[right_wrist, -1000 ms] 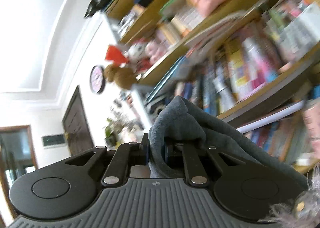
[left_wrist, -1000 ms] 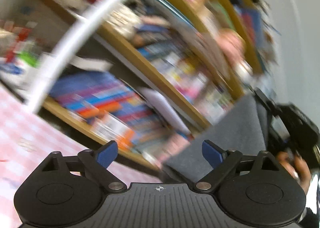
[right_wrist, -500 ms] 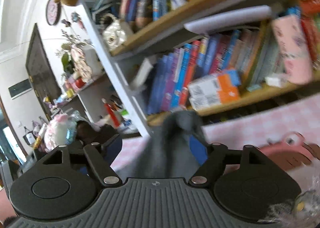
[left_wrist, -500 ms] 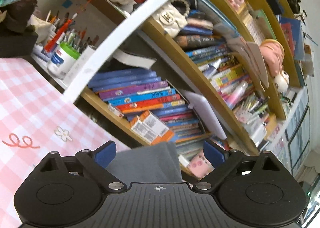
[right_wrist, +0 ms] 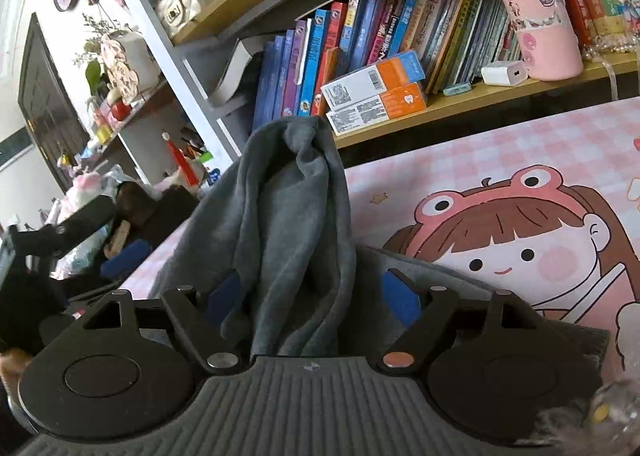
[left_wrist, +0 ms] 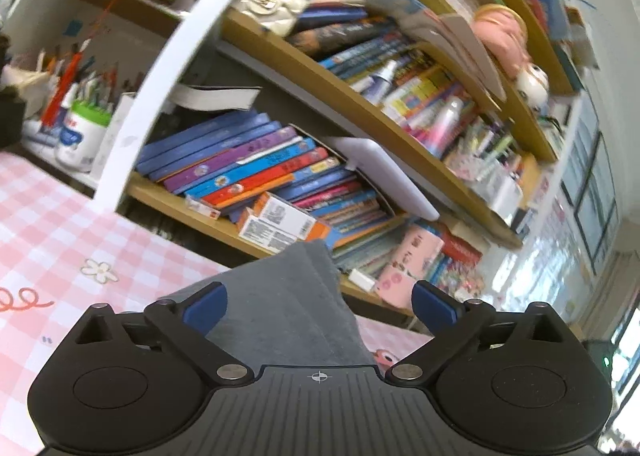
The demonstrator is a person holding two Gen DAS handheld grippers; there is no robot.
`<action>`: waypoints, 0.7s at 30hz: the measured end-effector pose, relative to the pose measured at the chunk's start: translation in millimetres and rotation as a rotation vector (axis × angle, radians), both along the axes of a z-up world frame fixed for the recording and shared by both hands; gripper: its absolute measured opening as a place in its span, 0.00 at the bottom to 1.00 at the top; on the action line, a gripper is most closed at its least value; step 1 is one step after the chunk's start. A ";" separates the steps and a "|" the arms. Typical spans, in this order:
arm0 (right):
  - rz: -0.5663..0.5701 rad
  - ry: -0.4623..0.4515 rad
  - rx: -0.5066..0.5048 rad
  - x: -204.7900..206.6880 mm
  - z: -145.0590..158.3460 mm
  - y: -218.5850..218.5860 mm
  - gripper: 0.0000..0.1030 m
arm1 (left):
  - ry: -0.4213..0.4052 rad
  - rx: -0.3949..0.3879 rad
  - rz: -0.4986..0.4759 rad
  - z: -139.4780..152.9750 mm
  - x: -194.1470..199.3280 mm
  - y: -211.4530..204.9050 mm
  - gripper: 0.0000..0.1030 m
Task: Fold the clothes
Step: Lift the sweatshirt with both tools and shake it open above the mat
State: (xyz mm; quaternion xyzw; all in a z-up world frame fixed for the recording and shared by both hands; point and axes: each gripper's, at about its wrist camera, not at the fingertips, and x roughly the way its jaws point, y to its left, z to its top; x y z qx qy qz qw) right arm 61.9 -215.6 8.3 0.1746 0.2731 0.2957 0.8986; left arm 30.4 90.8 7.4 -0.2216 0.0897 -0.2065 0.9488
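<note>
A grey garment [right_wrist: 288, 216] rises in a bunched, upright fold between the blue pads of my right gripper [right_wrist: 312, 296]. Its jaws are opening and the right pad stands clear of the cloth. More grey cloth spreads under that gripper onto the pink checked table cover [right_wrist: 500, 152]. In the left wrist view, a flat part of the grey garment [left_wrist: 280, 284] lies on the table cover [left_wrist: 60, 236] between the jaws of my left gripper [left_wrist: 319, 306]. Those jaws are opening wide and neither pad touches the cloth.
A bookshelf [left_wrist: 360, 104] packed with books stands right behind the table's far edge. Orange-and-white boxes [right_wrist: 376, 96] and a pink tumbler [right_wrist: 536, 16] sit on its lowest board. A pen pot [left_wrist: 80, 136] stands at the left. A cartoon girl print [right_wrist: 512, 240] covers the table's right part.
My right gripper was shut on the grey garment held high; it has since dropped toward the table and its jaws have opened. The left view swung round, and the cloth now lies between the left jaws.
</note>
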 end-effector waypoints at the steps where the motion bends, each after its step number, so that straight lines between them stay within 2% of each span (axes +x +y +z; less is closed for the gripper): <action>1: -0.008 0.004 -0.004 0.4 -1.4 -0.5 0.75 | -0.001 0.015 -0.015 -0.2 0.2 -2.9 0.98; 3: -0.026 0.012 -0.014 1.3 -3.7 -1.7 0.74 | -0.003 0.045 -0.046 -0.7 0.6 -8.7 0.98; 8: -0.058 0.018 -0.016 2.8 -5.2 -6.3 0.72 | -0.025 0.140 -0.037 -3.5 -1.4 -20.2 0.98; 11: -0.066 0.022 -0.008 3.2 -5.1 -9.0 0.68 | -0.046 0.172 -0.047 -1.2 -6.6 -26.1 0.98; 14: -0.075 0.016 -0.003 0.8 -1.3 -11.5 0.68 | -0.062 0.213 -0.089 5.3 -21.2 -33.3 0.98; 15: -0.071 0.007 0.003 -1.7 0.9 -12.4 0.68 | -0.065 0.248 -0.119 7.4 -28.4 -36.5 0.98; 17: -0.051 -0.011 0.010 -7.6 4.5 -12.6 0.68 | -0.078 0.371 -0.163 10.7 -46.6 -44.9 0.98; 21: -0.005 -0.034 -0.024 -23.7 7.8 -7.1 0.68 | -0.090 0.624 -0.194 12.4 -80.5 -60.9 0.98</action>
